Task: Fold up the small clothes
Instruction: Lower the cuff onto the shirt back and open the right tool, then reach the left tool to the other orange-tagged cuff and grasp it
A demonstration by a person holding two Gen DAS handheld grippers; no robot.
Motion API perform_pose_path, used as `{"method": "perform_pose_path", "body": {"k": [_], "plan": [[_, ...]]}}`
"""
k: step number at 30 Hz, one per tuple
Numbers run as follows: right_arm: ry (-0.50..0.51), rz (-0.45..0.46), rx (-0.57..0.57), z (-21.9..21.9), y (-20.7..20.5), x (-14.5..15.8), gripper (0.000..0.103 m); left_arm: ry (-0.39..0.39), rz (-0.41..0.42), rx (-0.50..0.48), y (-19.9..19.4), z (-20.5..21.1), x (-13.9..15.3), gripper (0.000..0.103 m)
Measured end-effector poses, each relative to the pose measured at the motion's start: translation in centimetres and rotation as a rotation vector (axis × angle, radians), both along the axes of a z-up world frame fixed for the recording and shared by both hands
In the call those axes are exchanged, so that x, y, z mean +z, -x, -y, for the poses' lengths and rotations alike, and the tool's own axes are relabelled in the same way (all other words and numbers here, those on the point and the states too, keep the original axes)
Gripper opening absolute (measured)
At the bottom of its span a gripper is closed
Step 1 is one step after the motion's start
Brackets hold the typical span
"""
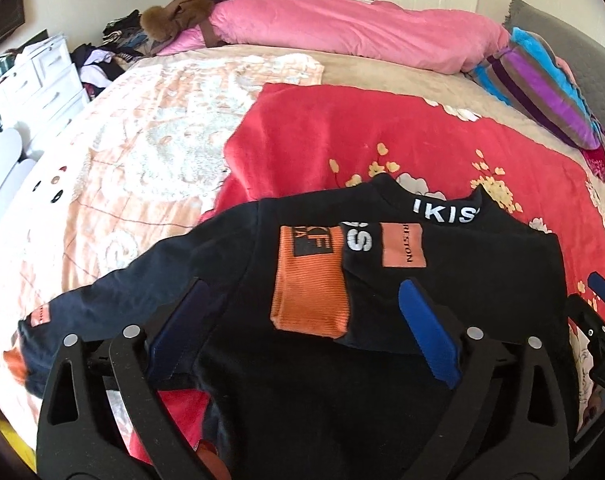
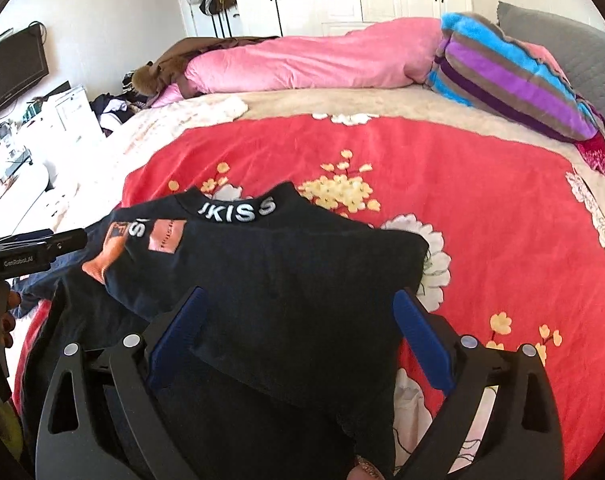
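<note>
A small black sweatshirt (image 1: pixel 382 320) with orange patches and a white-lettered collar lies on the red flowered blanket (image 1: pixel 342 136). One sleeve with an orange cuff (image 1: pixel 308 288) is folded across its chest; the other sleeve (image 1: pixel 102 296) stretches out left. My left gripper (image 1: pixel 302 320) is open, its blue fingers spread just above the shirt's middle. In the right wrist view the shirt (image 2: pixel 282 280) lies below my right gripper (image 2: pixel 300 332), which is open over the shirt's right half. The right gripper also shows at the left wrist view's right edge (image 1: pixel 598 312).
A pink duvet (image 1: pixel 354 28) and a striped pillow (image 1: pixel 542 88) lie at the bed's far side. A peach and white blanket (image 1: pixel 142 140) covers the bed's left. White drawers (image 1: pixel 42 76) and a clothes pile (image 1: pixel 110 52) stand beyond the left edge.
</note>
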State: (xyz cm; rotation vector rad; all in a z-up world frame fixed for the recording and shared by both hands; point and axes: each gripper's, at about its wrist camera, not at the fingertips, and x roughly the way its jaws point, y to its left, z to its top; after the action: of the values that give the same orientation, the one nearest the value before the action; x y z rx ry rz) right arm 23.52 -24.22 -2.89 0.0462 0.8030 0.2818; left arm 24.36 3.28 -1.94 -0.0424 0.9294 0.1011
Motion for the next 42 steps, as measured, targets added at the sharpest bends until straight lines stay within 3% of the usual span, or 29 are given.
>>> {"method": "perform_pose_path", "body": {"k": [18, 26, 34, 42], "plan": [[-0.013, 0.084, 0.202, -7.3, 3.1, 3.4, 0.094, -0.03, 0.019, 0.185, 5.3, -8.0, 2.0, 0.094], [-0.013, 0.098, 0.265, -10.3, 4.7, 4.1, 0.094, 0.009, 0.003, 0.302, 8.2, -12.3, 1.5, 0.094], [0.013, 0.101, 0.334, -13.5, 6.2, 3.8, 0.094, 0.122, -0.007, 0.518, 12.2, -18.5, 0.3, 0.094], [0.034, 0.101, 0.354, -14.4, 6.7, 3.2, 0.094, 0.217, 0.021, 0.818, 16.5, -25.6, -2.0, 0.093]]}}
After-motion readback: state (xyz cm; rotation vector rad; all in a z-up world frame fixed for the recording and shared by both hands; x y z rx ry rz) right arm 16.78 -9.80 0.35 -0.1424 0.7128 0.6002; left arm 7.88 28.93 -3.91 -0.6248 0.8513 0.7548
